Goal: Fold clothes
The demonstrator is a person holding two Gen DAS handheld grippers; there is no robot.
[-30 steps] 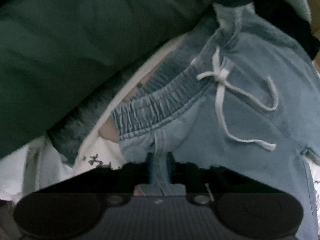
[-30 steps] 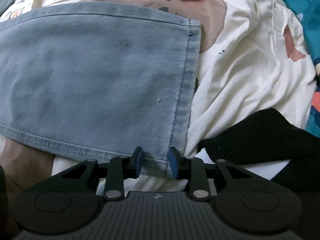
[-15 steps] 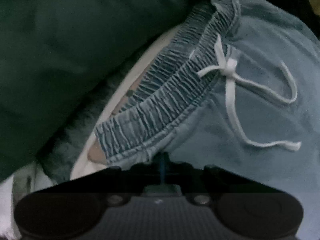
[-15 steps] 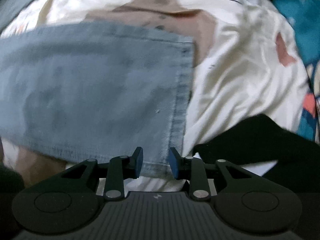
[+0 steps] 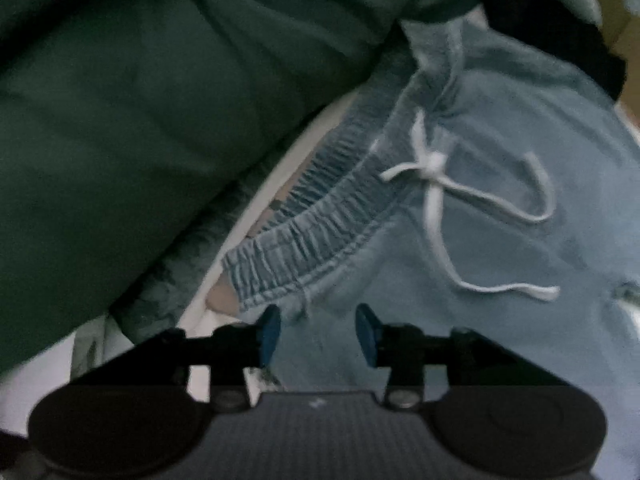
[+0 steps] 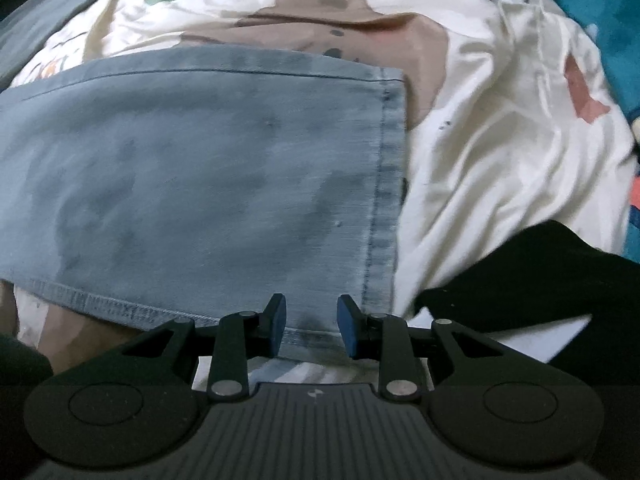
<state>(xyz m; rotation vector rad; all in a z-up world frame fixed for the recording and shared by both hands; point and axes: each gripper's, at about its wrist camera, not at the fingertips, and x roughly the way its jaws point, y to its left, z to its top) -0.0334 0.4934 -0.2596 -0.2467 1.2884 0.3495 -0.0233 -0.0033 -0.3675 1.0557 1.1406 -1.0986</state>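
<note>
Denim trousers (image 5: pixel 500 248), pale blue, spread flat on a bed, running lengthways from the gathered waistband (image 5: pixel 316 216) in the left wrist view to the stitched hem (image 6: pixel 384 200) in the right wrist view. Waistband slanting from lower left up to upper right in that left view, its near corner just above the left gripper (image 5: pixel 317 334). White drawstring (image 5: pixel 436 184) tied in a knot below the band, loose ends trailing right and down over the cloth.

In the right view, one leg (image 6: pixel 192 184) lying across the picture, long axis left to right, hem end pointing right, lower seam running along the bottom edge toward the right gripper (image 6: pixel 312 330).

Left jaws just opened, now standing apart with the denim lying between the blue pads (image 5: pixel 269 332) but not pinched (the cloth looks slack there). Right jaws parted too, straddling the bottom corner of the leg at the hem; pads on either side, not pressing that can be seen.

Underneath, a cream bedsheet (image 6: pixel 500 168) printed with brown, green and orange-red patches, creased to the right of the hem. Dark green cloth (image 5: pixel 140 120) bunched over the upper left of the left view, touching the waistband's far end. Black garment (image 6: pixel 540 280) on the sheet at lower right, just beside the leg. Teal fabric (image 6: pixel 604 28) at the far right edge. Dim light on the left side, brighter on the right.
</note>
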